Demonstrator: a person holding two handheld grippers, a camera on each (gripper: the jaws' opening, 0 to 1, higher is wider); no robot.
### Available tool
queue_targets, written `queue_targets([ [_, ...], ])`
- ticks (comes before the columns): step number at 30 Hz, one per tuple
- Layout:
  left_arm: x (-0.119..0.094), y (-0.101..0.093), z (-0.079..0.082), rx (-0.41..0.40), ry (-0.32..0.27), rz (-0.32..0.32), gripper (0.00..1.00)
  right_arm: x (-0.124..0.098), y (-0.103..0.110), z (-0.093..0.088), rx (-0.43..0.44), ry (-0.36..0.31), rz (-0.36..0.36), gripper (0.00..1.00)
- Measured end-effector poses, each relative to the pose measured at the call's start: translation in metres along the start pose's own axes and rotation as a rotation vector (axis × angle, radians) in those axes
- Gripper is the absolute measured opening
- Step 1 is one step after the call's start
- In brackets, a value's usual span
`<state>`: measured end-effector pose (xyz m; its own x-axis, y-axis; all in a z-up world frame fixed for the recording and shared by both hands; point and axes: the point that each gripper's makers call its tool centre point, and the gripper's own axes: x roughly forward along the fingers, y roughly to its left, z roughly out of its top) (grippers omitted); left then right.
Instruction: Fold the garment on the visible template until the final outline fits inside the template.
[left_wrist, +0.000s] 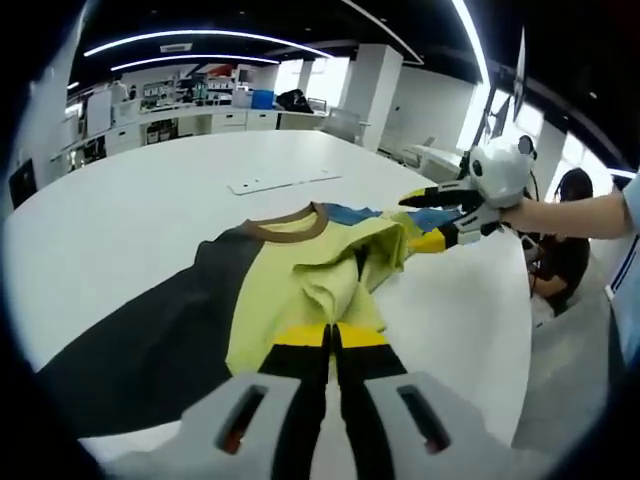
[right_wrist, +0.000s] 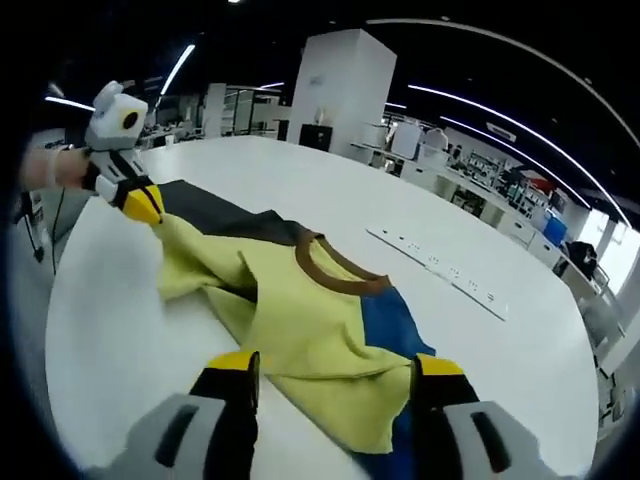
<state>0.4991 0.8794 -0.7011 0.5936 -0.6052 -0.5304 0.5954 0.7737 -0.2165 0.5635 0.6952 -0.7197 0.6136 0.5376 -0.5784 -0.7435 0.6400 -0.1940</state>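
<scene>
Nearest in the left gripper view, the left gripper (left_wrist: 331, 345) is seen with its yellow-tipped jaws drawn together on a bunched fold of the garment (left_wrist: 300, 275), a yellow shirt with a brown collar and a blue panel, which lies partly on a dark template (left_wrist: 150, 340) spread over the white table (left_wrist: 130, 200). In the right gripper view, the right gripper (right_wrist: 338, 372) is held with its jaws wide apart, the yellow and blue hem of the cloth lying between and under them; whether a pad touches it cannot be told. The fold in hand is judged to be a sideways one, by which the loose half is carried over onto the dark sheet. It would be done best if the open jaws were first closed on the hem, both corners were then lifted together and kept taut so that no slack is dragged, and the edge were laid down parallel to the template's border before being let go. Care should be taken that the cloth is not pulled off the table's near edge. Farther off on the table a pale flat strip (right_wrist: 440, 268) is seen lying well apart from the shirt. Beyond it, desks, white columns and long ceiling light strips of an open room are visible.
</scene>
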Motion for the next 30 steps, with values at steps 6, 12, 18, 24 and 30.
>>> queue_targets([
  [6,0.0,0.0,0.001,0.001,-0.002,-0.001,0.0,0.003,0.016,0.001,-0.003,-0.002,0.026,0.6],
  [12,0.0,0.0,0.001,0.003,-0.001,-0.002,0.0,0.007,0.028,-0.001,0.015,-0.001,0.04,0.54],
  [18,0.001,0.0,0.001,-0.003,-0.001,-0.002,0.0,0.009,0.041,-0.006,-0.003,0.014,0.04,0.42],
  [24,0.002,0.0,0.0,-0.011,0.0,-0.003,0.0,0.014,0.051,-0.008,-0.028,0.021,0.023,0.23],
  [30,0.003,-0.001,-0.001,-0.012,0.002,-0.005,0.0,0.023,0.055,-0.01,-0.019,0.023,0.006,0.18],
])
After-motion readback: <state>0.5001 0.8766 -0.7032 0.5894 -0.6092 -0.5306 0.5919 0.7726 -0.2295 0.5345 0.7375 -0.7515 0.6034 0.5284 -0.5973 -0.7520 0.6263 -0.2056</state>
